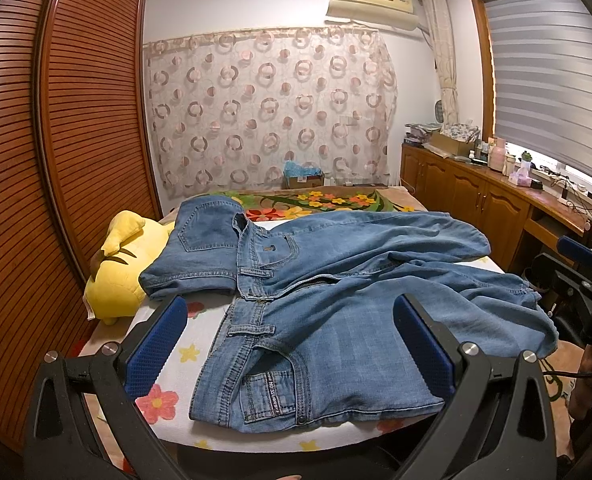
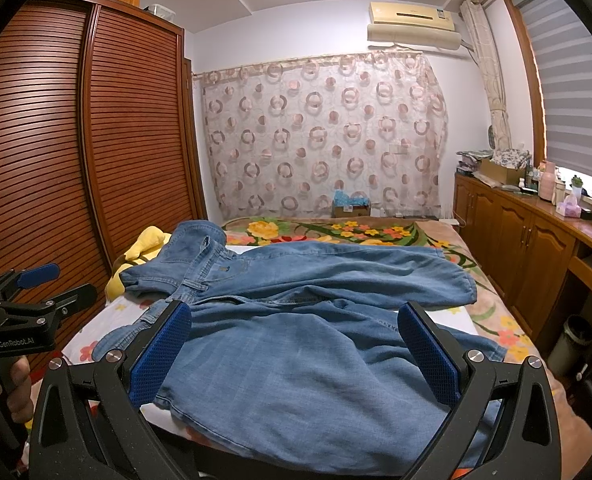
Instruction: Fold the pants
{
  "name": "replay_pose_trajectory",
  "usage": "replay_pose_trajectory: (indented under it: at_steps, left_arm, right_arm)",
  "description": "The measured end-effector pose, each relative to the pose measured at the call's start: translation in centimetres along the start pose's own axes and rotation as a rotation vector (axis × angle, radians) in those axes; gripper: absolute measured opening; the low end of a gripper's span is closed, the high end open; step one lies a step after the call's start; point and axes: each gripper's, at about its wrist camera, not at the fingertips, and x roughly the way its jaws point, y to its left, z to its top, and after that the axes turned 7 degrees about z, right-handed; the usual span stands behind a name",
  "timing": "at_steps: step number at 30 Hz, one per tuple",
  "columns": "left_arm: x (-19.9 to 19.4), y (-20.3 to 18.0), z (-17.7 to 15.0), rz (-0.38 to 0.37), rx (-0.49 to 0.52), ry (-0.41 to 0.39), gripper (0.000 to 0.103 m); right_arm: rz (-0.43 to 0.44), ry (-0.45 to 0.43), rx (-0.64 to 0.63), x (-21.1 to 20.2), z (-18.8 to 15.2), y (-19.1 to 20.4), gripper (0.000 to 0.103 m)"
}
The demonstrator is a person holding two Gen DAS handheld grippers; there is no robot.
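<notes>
Blue denim jeans [image 1: 327, 300] lie spread and rumpled on a bed with a floral sheet [image 1: 176, 364]. Left wrist view: waistband end near the camera, upper part folded back towards a yellow plush toy [image 1: 124, 264] at the bed's left edge; legs run off to the right. Left gripper [image 1: 292, 344] hovers above the waistband, jaws wide apart, blue pads [image 1: 156, 348] clear of the cloth, nothing held. Right gripper [image 1: 575, 276] visible at far right, off the bed edge; its jaw state cannot be told here.

Right wrist view: jeans [image 2: 303, 360] fill the near bed, leg fabric directly under the right gripper [image 2: 296, 352]. Jaws wide apart, empty. Left gripper [image 2: 40, 284] at far left, beside the louvred wardrobe [image 2: 96, 140], jaws parted.
</notes>
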Motion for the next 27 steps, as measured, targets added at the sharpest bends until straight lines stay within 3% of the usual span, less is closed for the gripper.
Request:
replay_pose_trajectory:
  at_steps: [18,27]
  left_arm:
    - [0.0,0.0,0.0,-0.001,0.000,-0.001,0.103]
    - [3.2,1.5,-0.1,-0.018,-0.015,0.074,0.103]
  right_arm:
    - [0.004,-0.002,-0.002,0.0,0.0,0.2,0.103]
    - [-0.005,0.029,-0.002,0.8,-0.1,-0.6,0.103]
